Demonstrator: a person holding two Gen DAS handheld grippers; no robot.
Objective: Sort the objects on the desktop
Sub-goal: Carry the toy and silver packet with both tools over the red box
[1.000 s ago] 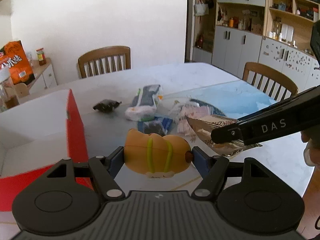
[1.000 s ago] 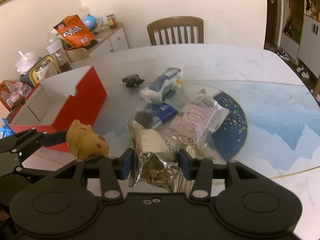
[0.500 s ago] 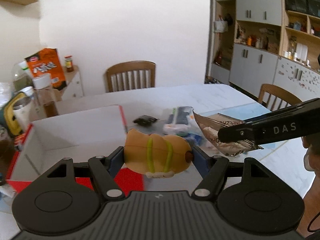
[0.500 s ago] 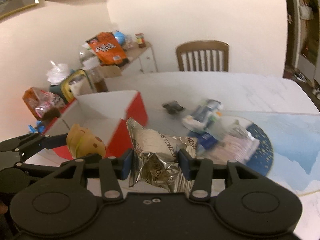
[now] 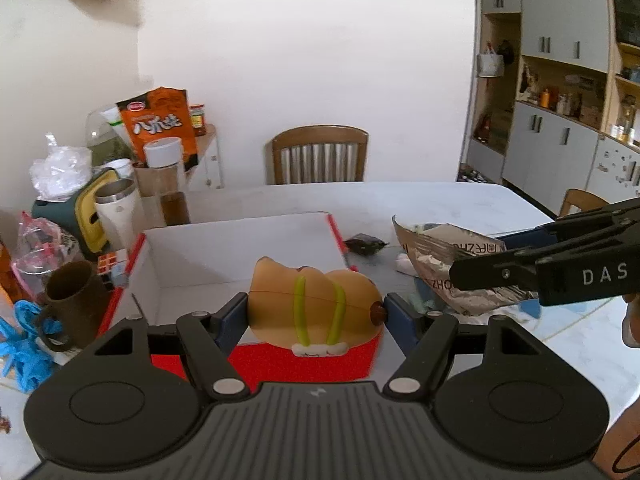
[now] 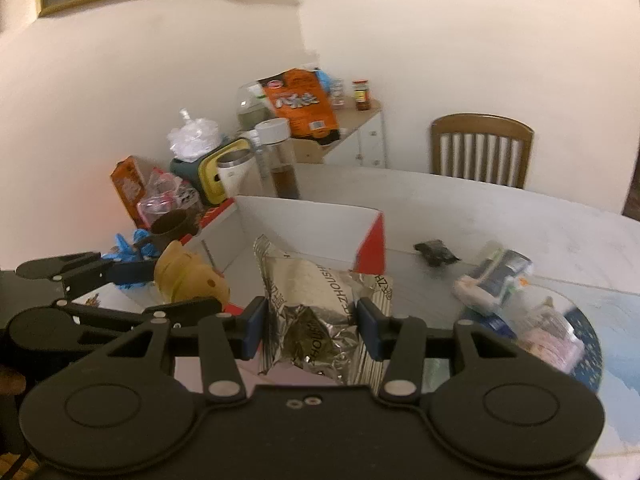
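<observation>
We note the left gripper clamped on a tan squishy toy with two green stripes and a brown nub at one end; both blue pads press against its ends. The toy hangs over the near wall of a red box whose white interior lies open just beyond it.

The right gripper is closed on a crinkled silver foil packet; its blue pads pinch the packet's lower half, and the top of the packet stands upright above them. In the right wrist view the packet sits in front of the red box, near the box's right corner. From the left wrist view we see the same foil packet held beside the box's right side, with the right gripper's black finger marked "DAS" crossing over it.

Left on the white table: a small dark wrapped item, a blue-and-white pack, and blurred pale packets on a round dark-blue mat. These lie well apart from the box, to its right.

Left of the box stand a brown mug, a white tumbler and a clear bottle with a white cap. A wooden chair stands at the table's far side.
</observation>
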